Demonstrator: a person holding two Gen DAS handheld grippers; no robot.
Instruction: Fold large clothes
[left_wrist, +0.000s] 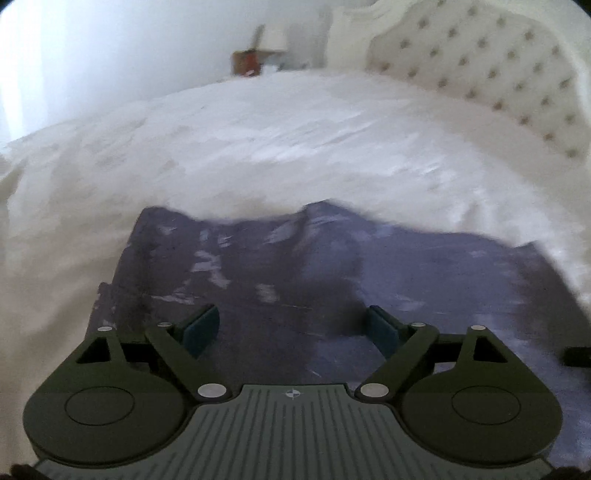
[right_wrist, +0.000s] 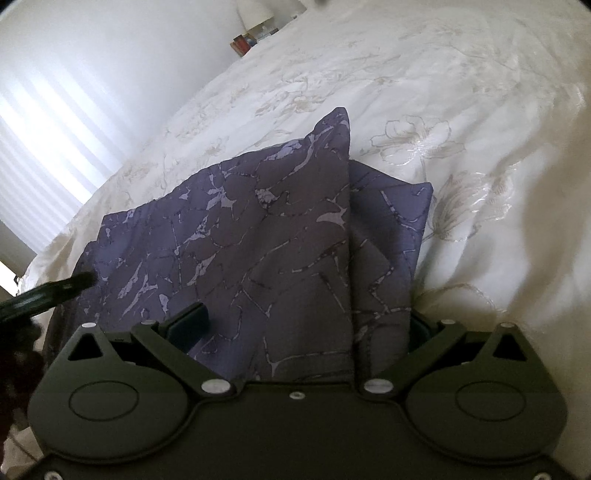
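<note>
Between the spread left tongs (left_wrist: 291, 328), flat purple garment (left_wrist: 369, 280) on white bedspread (left_wrist: 258, 147). Between the wide-apart right tongs (right_wrist: 306, 325), raised folds, ungripped. Mid-fold, apparently; next, clamping an edge and carrying it across.

A wide bed (left_wrist: 295, 140) fills the room, covered by a cream bedspread (right_wrist: 424, 110) embroidered with pale flowers. At two o'clock in the left wrist view stands a tufted, buttoned headboard (left_wrist: 480, 74). At twelve o'clock, past the bed's far edge, sit a white lampshade (left_wrist: 275, 37) and a reddish-brown box (left_wrist: 245, 62), blurred. Plain white wall (right_wrist: 129, 44) behind; striped daylight (right_wrist: 48, 147) falls at nine o'clock.
</note>
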